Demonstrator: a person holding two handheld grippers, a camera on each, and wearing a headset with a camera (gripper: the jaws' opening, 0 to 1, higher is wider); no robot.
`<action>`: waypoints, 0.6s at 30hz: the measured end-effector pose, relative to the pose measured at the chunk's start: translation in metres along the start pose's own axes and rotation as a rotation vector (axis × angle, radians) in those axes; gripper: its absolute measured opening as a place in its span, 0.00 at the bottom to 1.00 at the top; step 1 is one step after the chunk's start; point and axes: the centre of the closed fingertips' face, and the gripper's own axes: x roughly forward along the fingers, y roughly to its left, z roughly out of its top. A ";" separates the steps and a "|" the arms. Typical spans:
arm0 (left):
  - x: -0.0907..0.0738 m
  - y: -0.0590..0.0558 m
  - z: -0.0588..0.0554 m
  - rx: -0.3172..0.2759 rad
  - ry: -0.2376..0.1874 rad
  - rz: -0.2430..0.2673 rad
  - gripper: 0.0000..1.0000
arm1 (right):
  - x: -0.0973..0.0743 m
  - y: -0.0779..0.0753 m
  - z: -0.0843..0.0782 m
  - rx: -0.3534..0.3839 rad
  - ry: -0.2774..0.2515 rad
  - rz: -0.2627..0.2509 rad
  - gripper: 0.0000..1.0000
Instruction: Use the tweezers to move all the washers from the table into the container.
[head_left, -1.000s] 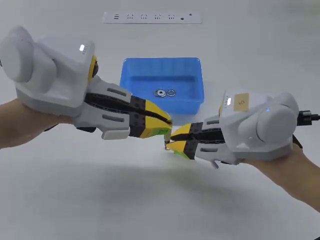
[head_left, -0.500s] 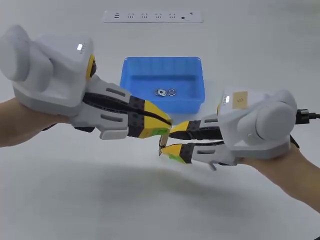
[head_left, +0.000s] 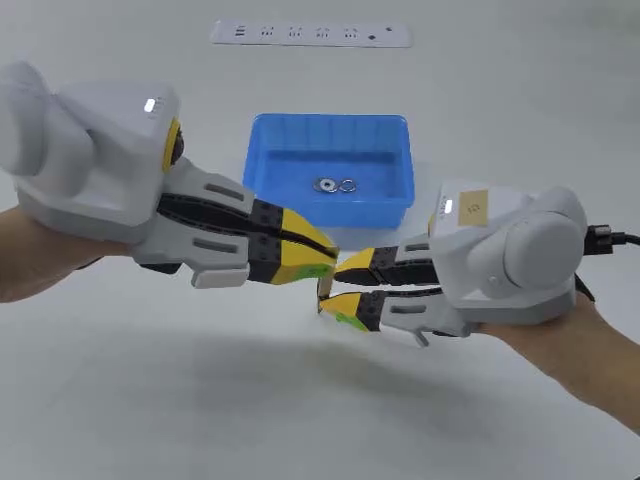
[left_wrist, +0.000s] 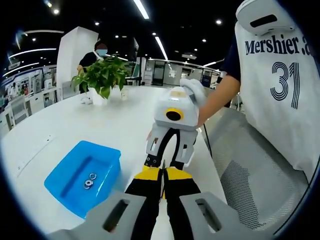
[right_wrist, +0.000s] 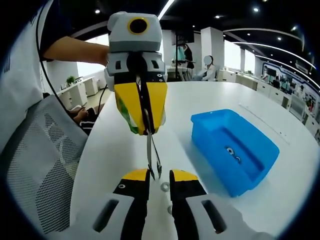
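- Left tool: clamped tight on the tweezers. In the left gripper view the thin legs poke out between the closed jaws at lower centre.
- Right tool: jaws parted by a narrow gap, gripping nothing.
- Head view: my two tools meet tip to tip at frame centre, left tool from the left side, right tool from the right.
- Right gripper view: the tweezers hang down from the left tool at the top of the frame. Their tips end in the gap between my right jaws; can't tell if they touch a jaw.
- One washer lies on the worktop just below the tweezers' tips in that view, between the jaws.
- Blue container: upper centre of the head view, just above the tools. Two washers lie side by side on its floor.
- White power strip: top edge of the head view, well apart from the container.
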 end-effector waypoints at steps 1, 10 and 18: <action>-0.001 0.000 0.000 0.000 -0.002 0.006 0.05 | 0.000 0.000 0.000 -0.005 0.002 -0.001 0.17; -0.005 0.000 -0.001 -0.007 -0.011 0.020 0.05 | 0.002 0.008 0.007 0.015 -0.018 0.038 0.17; -0.006 0.001 -0.001 -0.015 -0.022 0.024 0.05 | 0.016 0.010 0.010 -0.004 -0.015 0.071 0.13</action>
